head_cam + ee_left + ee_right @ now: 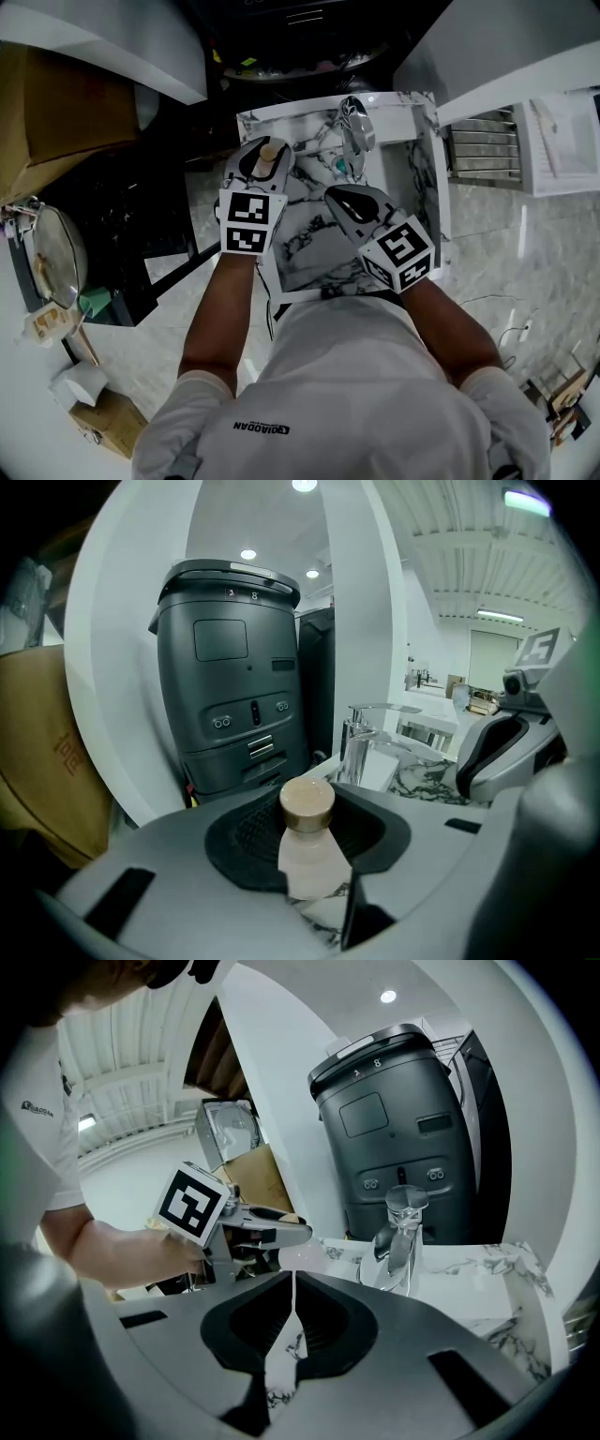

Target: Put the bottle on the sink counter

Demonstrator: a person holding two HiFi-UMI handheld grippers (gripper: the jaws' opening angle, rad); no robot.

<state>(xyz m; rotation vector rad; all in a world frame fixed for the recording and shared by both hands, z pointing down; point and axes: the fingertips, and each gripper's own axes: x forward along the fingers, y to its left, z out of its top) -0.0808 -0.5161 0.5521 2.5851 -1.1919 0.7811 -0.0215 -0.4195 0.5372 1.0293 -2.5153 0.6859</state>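
Head view shows both grippers held over a marble-patterned worktop [309, 239] with a chrome faucet [356, 127] at its far edge. The left gripper [262, 161] is over the worktop's far left corner, and its jaws are clamped partway closed on a small pale bottle [314, 860] with a tan cap [307, 803]. The bottle stands upright between the dark pads. I cannot tell whether its base touches the marble. Left gripper view has a tall dark grey machine [234, 667] behind the bottle, with the faucet to the right. The right gripper [294, 1288] hovers just beside the left one, nearer the middle of the worktop. Its jaws are closed to a thin slit, with nothing between them.
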